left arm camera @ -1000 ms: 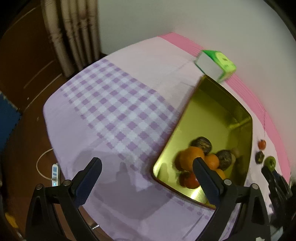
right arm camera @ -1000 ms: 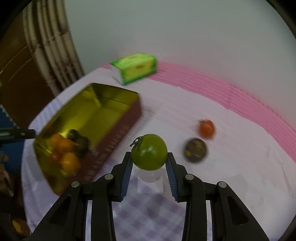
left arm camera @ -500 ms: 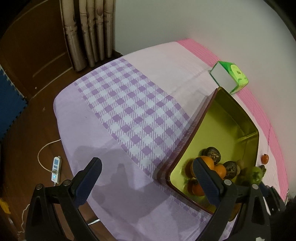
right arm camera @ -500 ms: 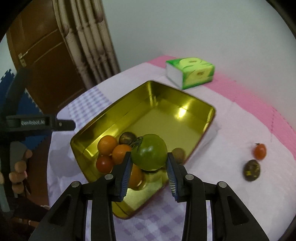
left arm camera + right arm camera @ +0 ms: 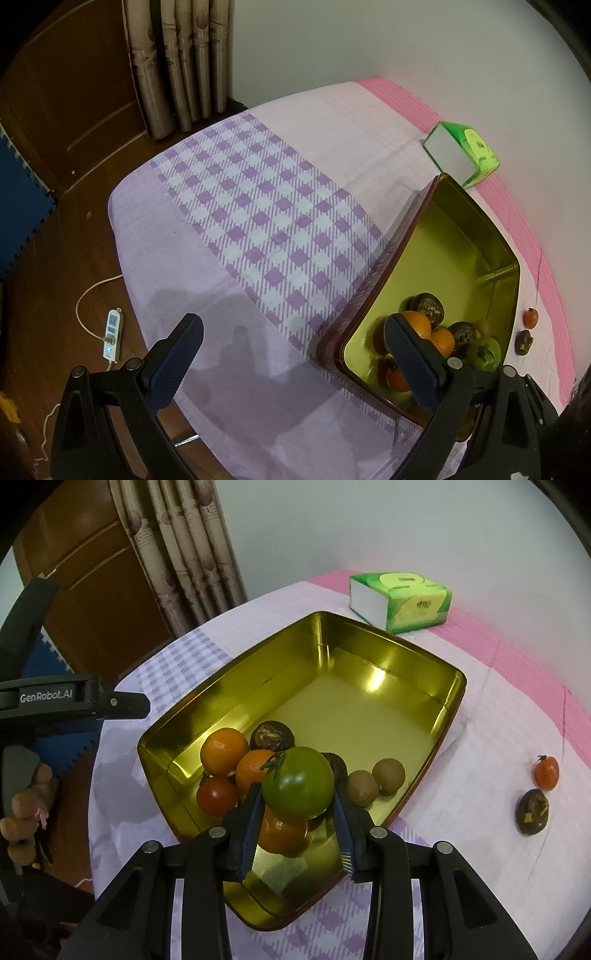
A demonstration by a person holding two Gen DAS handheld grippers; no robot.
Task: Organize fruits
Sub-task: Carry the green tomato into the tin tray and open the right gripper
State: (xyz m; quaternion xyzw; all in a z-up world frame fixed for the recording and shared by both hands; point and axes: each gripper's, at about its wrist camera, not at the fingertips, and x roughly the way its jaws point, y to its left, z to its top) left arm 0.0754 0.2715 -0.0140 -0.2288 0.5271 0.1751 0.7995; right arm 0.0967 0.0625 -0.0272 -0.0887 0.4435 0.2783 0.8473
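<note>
A green tomato (image 5: 298, 782) is pinched between the blue pads of my right gripper (image 5: 298, 814), held just over the fruit at the near end of a gold tin (image 5: 369, 716). Inside the tin lie oranges (image 5: 224, 751), a red tomato (image 5: 217, 796), dark brown fruits (image 5: 272, 735) and two small tan ones (image 5: 388, 775). On the cloth to the right sit a small red tomato (image 5: 546, 772) and a dark fruit (image 5: 532, 811). In the left wrist view my left gripper (image 5: 291, 354) stands wide open over the purple cloth, beside the tin (image 5: 461, 251), where the green tomato (image 5: 482, 352) also shows.
A green tissue box (image 5: 400, 596) lies behind the tin by the pink strip. The table's cloth (image 5: 266, 221) ends at the left above a wooden floor with a power strip (image 5: 112, 334). Curtains (image 5: 177, 62) and a brown door stand at the back. A hand (image 5: 26, 812) holds the left gripper.
My right gripper carried the green tomato leftward from the open cloth to above the tin's fruit pile. The left gripper stayed nearly in place, rolling slightly.
</note>
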